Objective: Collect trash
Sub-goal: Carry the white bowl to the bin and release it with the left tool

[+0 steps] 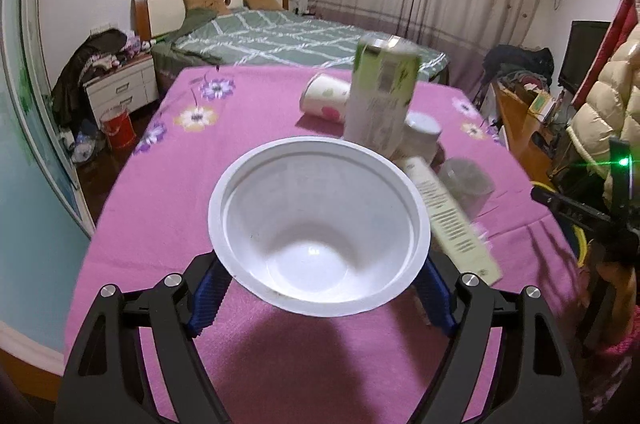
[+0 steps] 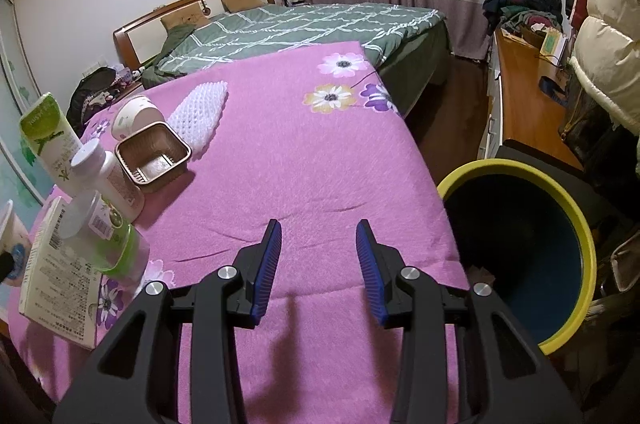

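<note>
The left gripper (image 1: 320,298) is clenched on a white bowl (image 1: 318,228), its fingers (image 1: 208,298) pressing the bowl's sides from either flank, mouth tilted toward the camera above the pink bench (image 1: 168,184). This looks like the carry step. The right gripper (image 2: 319,266) is released and holds nothing; a yellow-rimmed bin (image 2: 568,208) stands off its right finger, beside the bench edge. Next, the bowl likely needs moving over that bin, then letting go. More trash waits: a carton (image 1: 380,96), cups, a bottle (image 2: 108,176).

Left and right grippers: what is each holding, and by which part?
The left gripper holds the white plastic bowl by its outer sides, below the rim. The right gripper is open and holds nothing.
</note>
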